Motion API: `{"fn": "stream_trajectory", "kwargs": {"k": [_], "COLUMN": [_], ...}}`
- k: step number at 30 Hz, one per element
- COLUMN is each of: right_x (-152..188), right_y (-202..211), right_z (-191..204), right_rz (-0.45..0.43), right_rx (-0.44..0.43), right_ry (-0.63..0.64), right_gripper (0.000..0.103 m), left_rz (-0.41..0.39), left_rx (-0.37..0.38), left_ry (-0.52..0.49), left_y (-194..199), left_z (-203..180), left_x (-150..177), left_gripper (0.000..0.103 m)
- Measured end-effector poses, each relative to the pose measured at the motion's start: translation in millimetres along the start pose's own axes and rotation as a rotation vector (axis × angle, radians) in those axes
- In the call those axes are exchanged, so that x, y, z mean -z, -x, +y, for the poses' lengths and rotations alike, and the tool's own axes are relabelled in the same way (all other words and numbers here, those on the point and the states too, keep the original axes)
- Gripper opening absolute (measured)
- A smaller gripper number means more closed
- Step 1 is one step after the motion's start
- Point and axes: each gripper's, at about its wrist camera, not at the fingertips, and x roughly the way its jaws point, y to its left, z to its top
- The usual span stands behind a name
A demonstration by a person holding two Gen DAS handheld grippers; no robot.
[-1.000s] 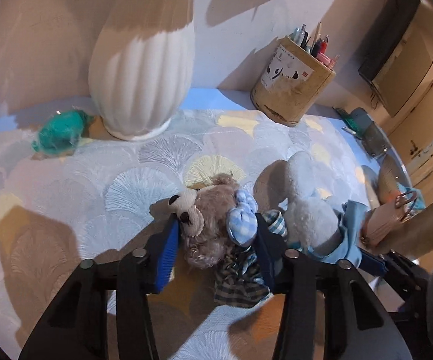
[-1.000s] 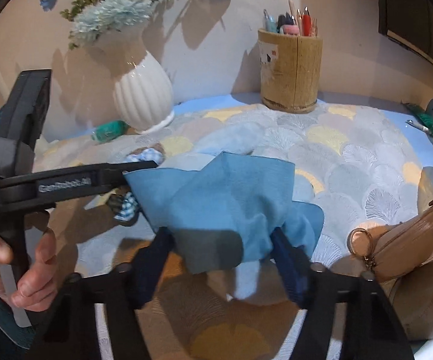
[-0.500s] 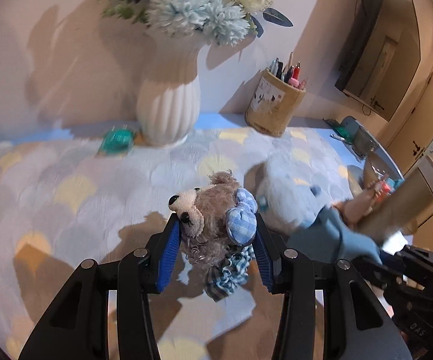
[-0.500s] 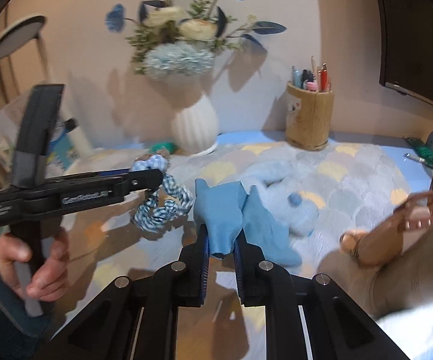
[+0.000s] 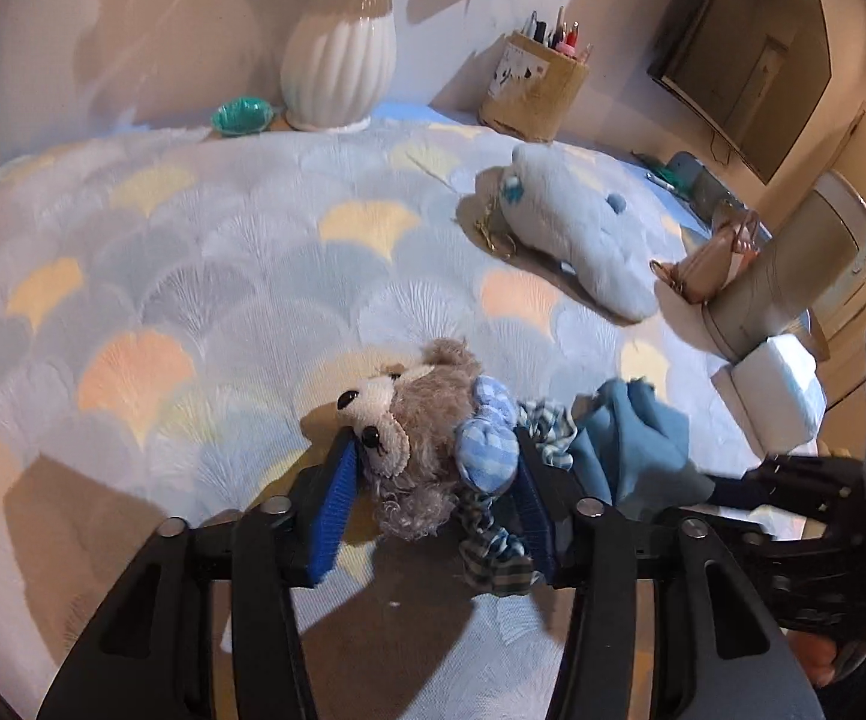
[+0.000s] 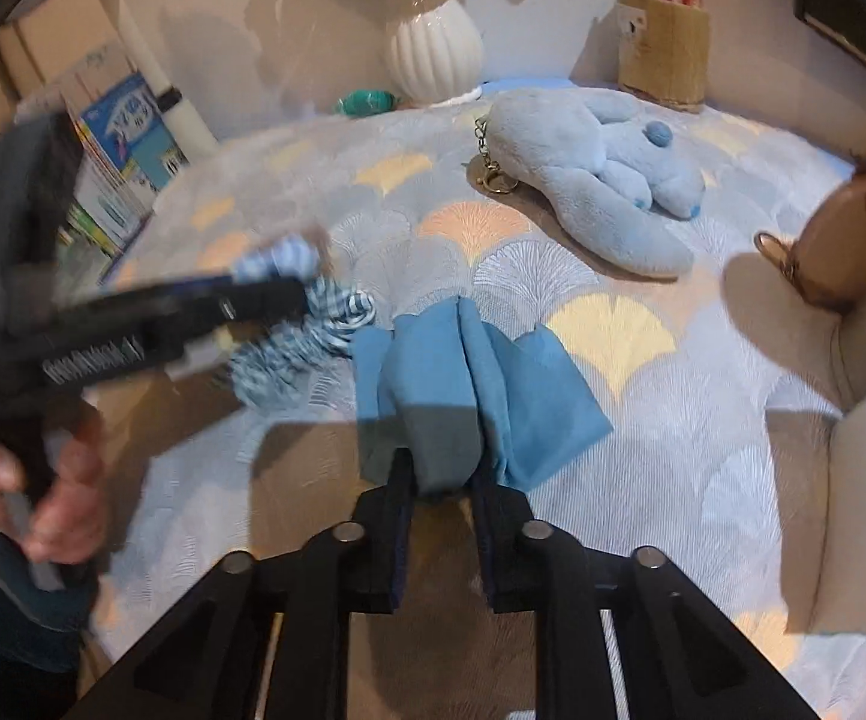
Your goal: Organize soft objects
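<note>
Bear point(image 5: 415, 420) and blue cloth point(image 6: 463, 384) are both sitting between the tongs, near the front edge of the patterned bedspread point(image 5: 223, 252). Left gripper point(image 5: 433, 498) is bracketing the brown bear with its checked scrunchie point(image 5: 493, 552); its jaws have just been opening, and a sliver of gap is showing by the left pad, so the grip is loosening. Right gripper point(image 6: 442, 492) is pinching the folded cloth at a narrow setting, its jaws having just eased wider after a tight squeeze. Compared with a second ago, both tools are drawn back from the vase point(image 5: 337, 54), and the pale blue plush point(image 5: 577, 228) is lying alone, well apart. By this inspector's judgement, the two items are being gathered side by side for release; the plush is awaiting collection.
</note>
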Motion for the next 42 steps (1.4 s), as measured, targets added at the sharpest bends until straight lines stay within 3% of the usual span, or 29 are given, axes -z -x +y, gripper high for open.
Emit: {"fn": "stream_trajectory", "kwargs": {"k": [1,2,4,5,9,14,15,16,17,19,20,21,29,35,36,40,42], "right_x": [0.2,-0.3,1.6,1.2,-7.9,-11.0,-8.9,-7.2,-6.1,-3.5,-3.3,-3.8,-1.7,-0.6,-0.4,0.7,0.9], "right_y": [2.1,3.7,9.8,11.8,5.9,-14.6,-15.8,-15.7,-15.4,-13.2,-10.0,-5.8,-5.9,-6.4,-6.4,-6.1,-6.1], "right_z": [-1.9,-4.3,-5.3,-4.5,0.6,3.0,6.0,9.5,11.5,14.0,12.1,6.7,-20.2,-21.1,-21.0,-20.4,-20.8], "right_rz": [0.001,-0.002,-0.038,-0.055,-0.056,-0.037,-0.049,-0.062,-0.070,-0.087,-0.098,-0.110,-0.137,-0.143,-0.144,-0.147,-0.148], "right_rx": [-0.015,-0.023,-0.010,0.000,0.020,0.035,0.063,0.098,0.124,0.188,0.177,0.166,0.116,0.112,0.113,0.112,0.107], "right_ry": [-0.011,-0.021,-0.034,-0.032,-0.019,-0.010,0.010,0.032,0.046,0.087,0.085,0.069,0.003,0.001,0.001,-0.007,-0.011], "right_gripper": [0.038,0.061,0.082,0.087,0.088,0.088,0.087,0.081,0.060,0.040,0.017,0.013,0.014,0.014,0.014,0.014,0.014], "left_rz": [-0.004,-0.005,0.007,0.014,0.029,0.032,0.033,0.033,0.038,0.054,0.057,0.061,0.046,-0.032,-0.038,-0.035,-0.026], "left_rx": [0.009,0.010,0.006,-0.001,-0.101,-0.114,-0.112,-0.115,-0.108,-0.082,-0.075,-0.076,-0.177,-0.173,-0.173,-0.163,-0.143], "left_ry": [0.009,0.008,-0.013,-0.026,-0.099,-0.138,-0.145,-0.152,-0.157,-0.166,-0.173,-0.182,-0.262,-0.235,-0.229,-0.244,-0.238], "left_y": [0.2,1.6,2.7,4.1,7.9,8.7,8.2,7.6,6.6,5.0,4.5,3.2,-13.2,-6.9,-6.2,-6.8,-6.7], "left_z": [0.5,0.3,-2.5,-4.2,-12.4,-18.0,-19.3,-20.4,-21.2,-22.7,-24.0,-26.4,-38.4,-32.7,-32.4,-34.6,-34.4], "left_x": [1.7,3.6,5.8,6.9,14.7,15.7,15.3,15.0,15.1,16.3,17.2,17.8,13.1,13.3,13.6,14.1,14.5], "left_gripper": [0.051,0.052,0.064,0.074,0.080,0.080,0.080,0.080,0.080,0.080,0.080,0.080,0.077,0.027,0.025,0.028,0.050]}}
